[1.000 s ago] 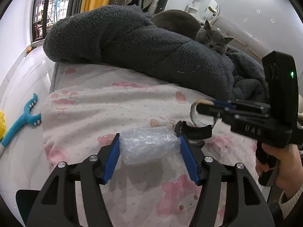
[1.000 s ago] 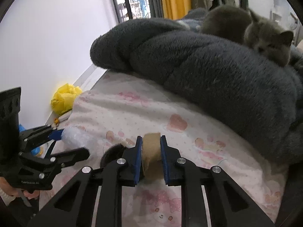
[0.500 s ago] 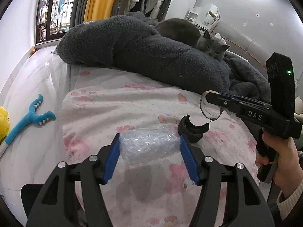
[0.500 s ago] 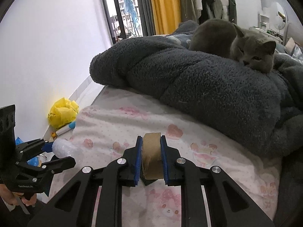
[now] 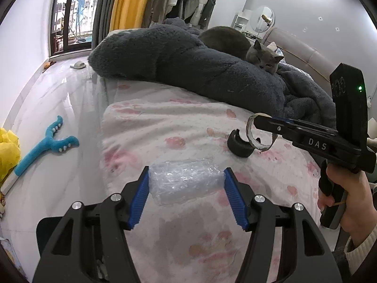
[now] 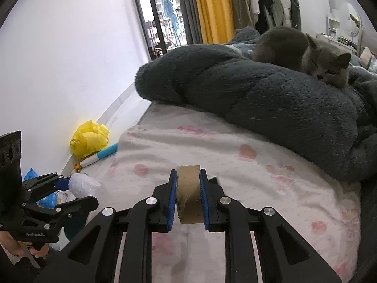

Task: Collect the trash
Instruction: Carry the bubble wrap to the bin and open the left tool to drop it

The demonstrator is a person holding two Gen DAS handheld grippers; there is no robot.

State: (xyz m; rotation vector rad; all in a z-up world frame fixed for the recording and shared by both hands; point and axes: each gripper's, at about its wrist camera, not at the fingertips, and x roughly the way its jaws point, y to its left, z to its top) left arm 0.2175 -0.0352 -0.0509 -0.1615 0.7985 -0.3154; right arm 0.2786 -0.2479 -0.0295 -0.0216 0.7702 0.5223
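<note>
While both grippers hang over the bed [image 5: 179, 122], each has trash clamped. Left gripper [image 5: 186, 185], lower centre of the left wrist view, has its blue pads [image 5: 139, 195] pressed on both ends of a crumpled clear plastic wad [image 5: 186, 181]; the wad spans the gap, clear of the sheet. In the right wrist view it sits at lower left [image 6: 77, 193], wad showing white. Right gripper [image 6: 188, 197], lower centre of its own view, is closed tight on a brown cardboard tape core [image 6: 188, 193], held on edge between the pads. In the left wrist view it comes in from the right [image 5: 259, 127], a hand [image 5: 346, 188] on its handle, core ring hanging at its tip. Black ring [image 5: 240, 145] lies on the pink-print sheet just under that tip; can't tell if they touch. Grey blanket [image 5: 200, 70] across upper centre, grey cat [image 6: 327, 63] resting on it at upper right. Floor at left: blue toy [image 5: 47, 143], yellow bag [image 6: 89, 139].
</note>
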